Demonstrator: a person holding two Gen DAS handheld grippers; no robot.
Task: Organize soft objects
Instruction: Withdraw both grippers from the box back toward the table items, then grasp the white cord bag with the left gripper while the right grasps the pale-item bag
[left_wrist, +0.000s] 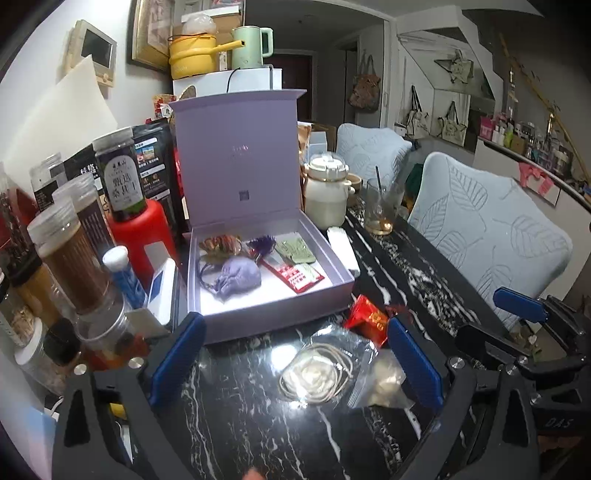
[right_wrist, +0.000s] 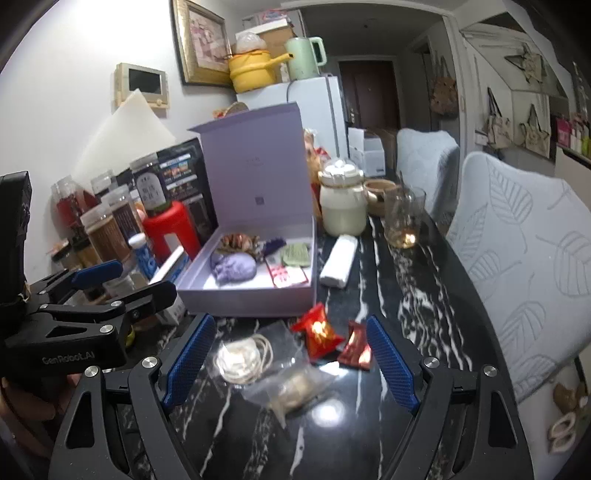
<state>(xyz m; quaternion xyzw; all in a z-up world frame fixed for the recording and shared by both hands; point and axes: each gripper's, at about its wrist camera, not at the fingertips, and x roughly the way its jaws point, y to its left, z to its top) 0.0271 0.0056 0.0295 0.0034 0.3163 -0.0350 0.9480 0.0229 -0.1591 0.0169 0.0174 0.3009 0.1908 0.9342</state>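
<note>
We see a purple pouch (left_wrist: 238, 275) lying in the open lilac box (left_wrist: 334, 254), clear sachets (left_wrist: 317, 373) and red packets (left_wrist: 365, 315) at five o'clock outside.

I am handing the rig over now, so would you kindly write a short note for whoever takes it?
Left tongs: open, empty, above the black marble table.
Right tongs: open, empty.
Done: the knitted purple pouch and small items lie in the open lilac box.
Left: the clear bag of coiled cord, second clear bag, red packet and dark red packet sit before the box.
</note>
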